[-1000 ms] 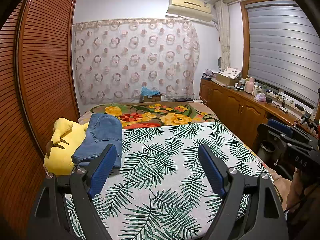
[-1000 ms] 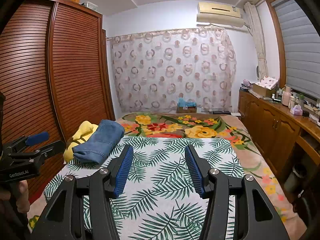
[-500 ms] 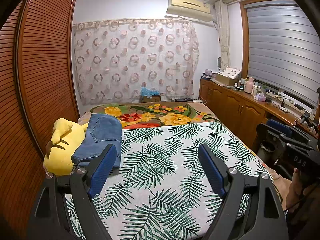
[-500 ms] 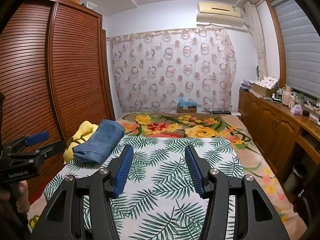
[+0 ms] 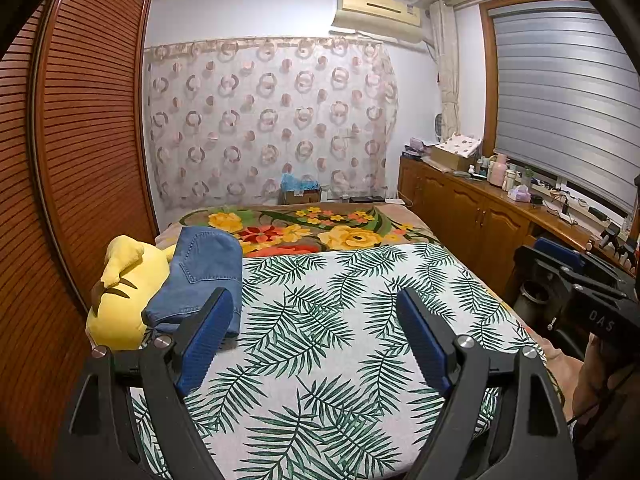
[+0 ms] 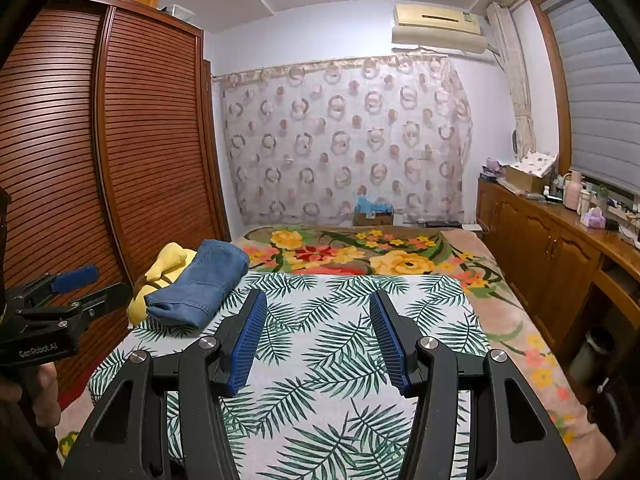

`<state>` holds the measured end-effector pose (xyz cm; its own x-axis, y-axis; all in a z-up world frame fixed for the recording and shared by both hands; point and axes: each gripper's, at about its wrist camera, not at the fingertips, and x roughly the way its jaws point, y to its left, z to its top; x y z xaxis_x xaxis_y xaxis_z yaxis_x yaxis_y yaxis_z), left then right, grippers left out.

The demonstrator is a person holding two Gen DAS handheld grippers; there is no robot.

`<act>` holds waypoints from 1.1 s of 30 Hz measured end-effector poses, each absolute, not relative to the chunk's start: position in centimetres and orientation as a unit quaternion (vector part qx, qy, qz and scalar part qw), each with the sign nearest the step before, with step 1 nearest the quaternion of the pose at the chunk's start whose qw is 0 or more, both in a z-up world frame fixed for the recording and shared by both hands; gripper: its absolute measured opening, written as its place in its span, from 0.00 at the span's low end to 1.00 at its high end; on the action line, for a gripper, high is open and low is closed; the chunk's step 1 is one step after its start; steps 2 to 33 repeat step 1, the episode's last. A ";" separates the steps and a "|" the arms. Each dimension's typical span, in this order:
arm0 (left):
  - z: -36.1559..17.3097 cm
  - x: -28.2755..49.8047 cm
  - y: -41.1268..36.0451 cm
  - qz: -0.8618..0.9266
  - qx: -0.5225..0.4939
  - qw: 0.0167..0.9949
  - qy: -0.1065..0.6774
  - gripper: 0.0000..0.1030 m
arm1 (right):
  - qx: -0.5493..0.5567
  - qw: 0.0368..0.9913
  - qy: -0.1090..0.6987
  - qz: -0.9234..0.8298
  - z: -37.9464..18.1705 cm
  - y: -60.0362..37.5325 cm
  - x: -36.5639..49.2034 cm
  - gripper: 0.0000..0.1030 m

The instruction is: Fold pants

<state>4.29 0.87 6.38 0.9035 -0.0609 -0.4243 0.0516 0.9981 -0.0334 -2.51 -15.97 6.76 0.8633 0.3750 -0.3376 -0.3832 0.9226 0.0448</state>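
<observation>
Ahead-left of the left gripper (image 5: 316, 304), jaws spread and empty: blue pants (image 5: 202, 276), bundled, leaning on a yellow plush toy (image 5: 124, 296) at the bed's left edge. Right gripper (image 6: 318, 306) also spread, empty, pants (image 6: 200, 284) further left of it. Risk: pinching plush along with denim, or dragging the leaf-print sheet (image 5: 340, 320). Only the right view shows the pants' lower folded edge unobstructed.

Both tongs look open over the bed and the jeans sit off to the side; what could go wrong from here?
1. The folded blue denim pants lean on the yellow plush toy at the bed's left edge; a grab there could catch the toy or drag both off.
2. Left tongs and right tongs are open and hold nothing, apart from the pants, so a far reach over the palm-leaf sheet is likely.
</observation>
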 end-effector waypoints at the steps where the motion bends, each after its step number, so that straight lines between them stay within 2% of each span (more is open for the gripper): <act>1: 6.4 4.3 0.9 -0.029 -0.011 0.976 0.218 0.81 | -0.012 0.965 0.172 0.196 6.7 -16.0 -2.5 0.54; 33: 6.4 4.3 0.9 -0.029 -0.011 0.976 0.218 0.81 | -0.012 0.965 0.172 0.196 6.7 -16.0 -2.5 0.54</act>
